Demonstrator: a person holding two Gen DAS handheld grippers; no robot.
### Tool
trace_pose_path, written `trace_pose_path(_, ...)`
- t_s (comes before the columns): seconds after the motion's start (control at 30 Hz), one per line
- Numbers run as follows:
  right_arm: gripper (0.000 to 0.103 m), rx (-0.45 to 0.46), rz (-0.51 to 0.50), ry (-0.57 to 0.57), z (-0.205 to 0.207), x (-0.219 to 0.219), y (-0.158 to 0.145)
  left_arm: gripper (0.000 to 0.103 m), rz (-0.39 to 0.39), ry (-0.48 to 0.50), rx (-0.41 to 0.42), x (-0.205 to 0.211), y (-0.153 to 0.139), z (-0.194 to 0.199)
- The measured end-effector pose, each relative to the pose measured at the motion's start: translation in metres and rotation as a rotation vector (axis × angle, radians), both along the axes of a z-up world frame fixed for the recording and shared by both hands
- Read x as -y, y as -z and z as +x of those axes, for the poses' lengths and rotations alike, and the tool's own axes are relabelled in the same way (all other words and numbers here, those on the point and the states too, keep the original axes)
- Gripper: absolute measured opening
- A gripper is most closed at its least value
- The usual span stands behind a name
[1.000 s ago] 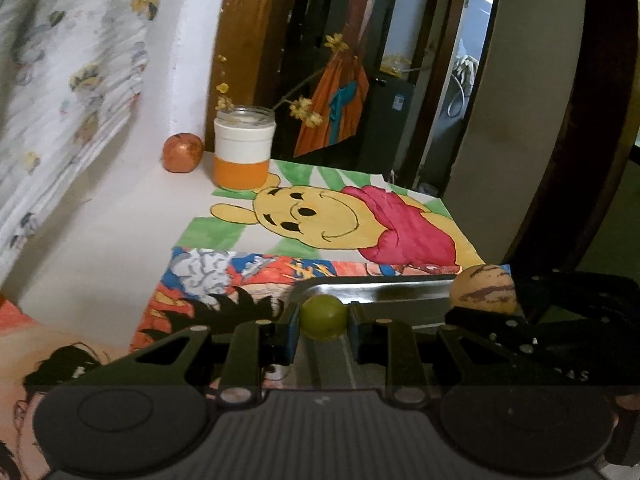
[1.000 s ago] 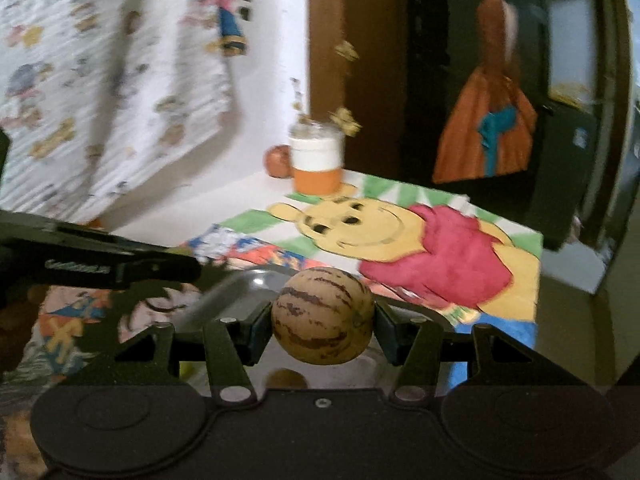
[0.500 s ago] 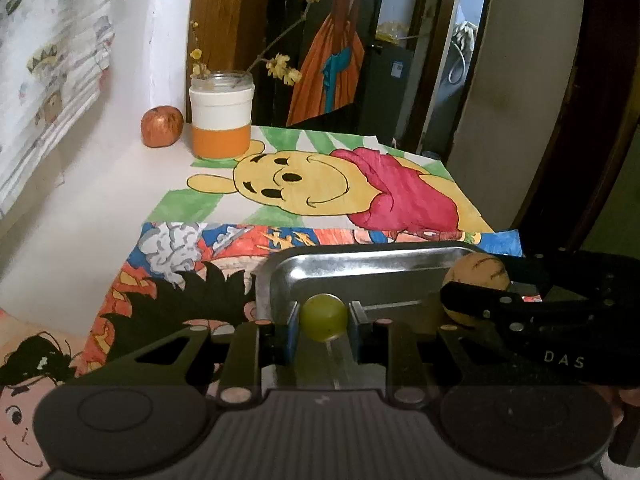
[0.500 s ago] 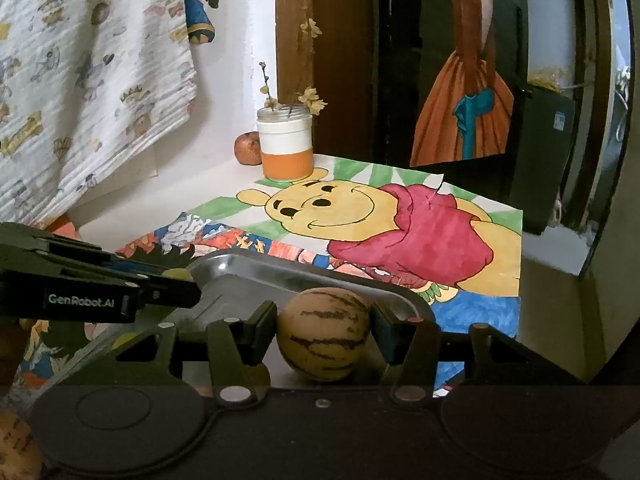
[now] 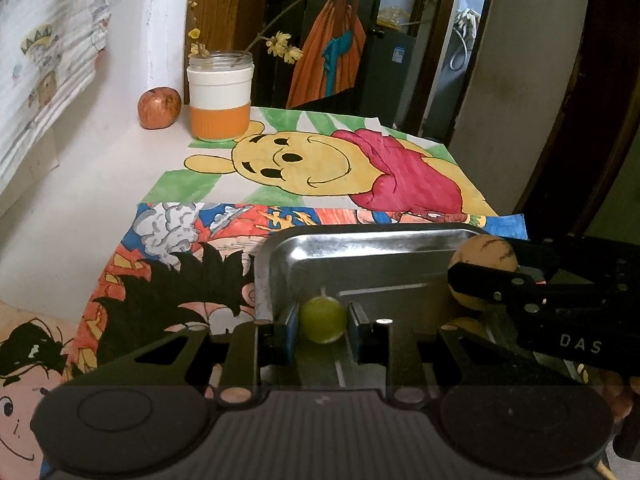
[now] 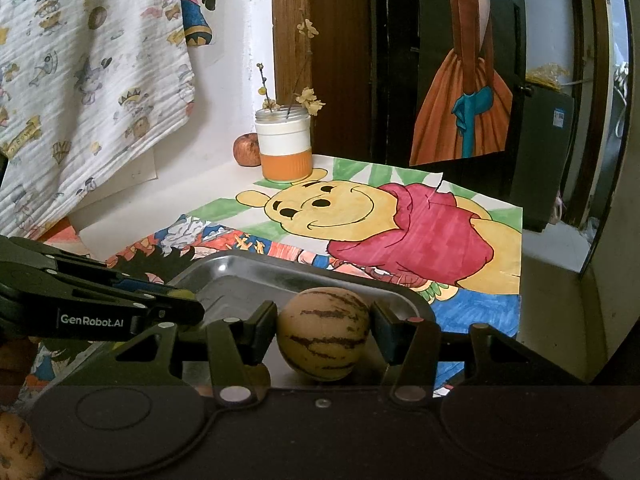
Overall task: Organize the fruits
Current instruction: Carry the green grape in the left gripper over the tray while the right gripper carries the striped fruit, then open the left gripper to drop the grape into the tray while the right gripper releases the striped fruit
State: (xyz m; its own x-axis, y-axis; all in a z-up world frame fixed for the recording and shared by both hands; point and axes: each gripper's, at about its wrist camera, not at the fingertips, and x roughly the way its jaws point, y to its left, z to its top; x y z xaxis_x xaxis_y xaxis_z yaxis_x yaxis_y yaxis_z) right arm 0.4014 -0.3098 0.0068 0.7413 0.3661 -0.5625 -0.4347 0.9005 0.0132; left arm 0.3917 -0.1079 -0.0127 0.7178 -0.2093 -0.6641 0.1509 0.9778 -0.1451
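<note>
- The left gripper (image 5: 323, 320), black with blue-lined pads, was clamped on a small round green fruit (image 5: 323, 319), which sat squeezed between its 2 fingers.
- That green fruit hung over the near left part of a shiny rectangular metal tray (image 5: 360, 240), just inside the tray's left rim.
- The right gripper (image 6: 324, 330), also black, was clamped on a round tan fruit with dark brown stripes (image 6: 323, 332), a pad pressed against each side.
- The striped fruit was held over the near right part of the tray (image 6: 248, 268); whether it touched the tray floor could not be told.
- From the left wrist view, the right gripper came in from the right edge with the striped fruit (image 5: 482, 256) at its tip, near the tray's right rim.
- From the right wrist view, the left gripper's arm reached in from the left, its tip over the tray's left side.
- The tray rested on colourful cartoon drawings on paper (image 5: 312, 164), spread over a white table (image 5: 80, 200).
- At the far left of the table stood a glass jar with a white and orange sleeve (image 5: 220, 98), holding twigs with yellow flowers.
- A red apple (image 5: 159, 107) lay just left of the jar, near the wall.
- A cartoon-printed white cloth (image 6: 80, 72) hung on the left wall.
- Another striped tan fruit (image 6: 16, 452) showed at the near left corner of the right wrist view.
</note>
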Motion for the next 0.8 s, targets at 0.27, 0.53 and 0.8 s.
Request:
trace_pose_path(0.27,0.054,0.001,0.005,-0.001,0.0,0.0,0.0,0.028,-0.003,-0.003,0.003,0.0,-0.002,-0.001)
trace_pose_path(0.53,0.054,0.019,0.007,0.007,-0.008,0.0,-0.005,0.033,-0.01,-0.021,0.024,-0.003,-0.014,-0.009)
trace_pose_path(0.8,0.055,0.028,0.02,0.03,-0.016,0.003,-0.01,0.054,-0.008,-0.063,0.056,-0.01,-0.025,-0.019)
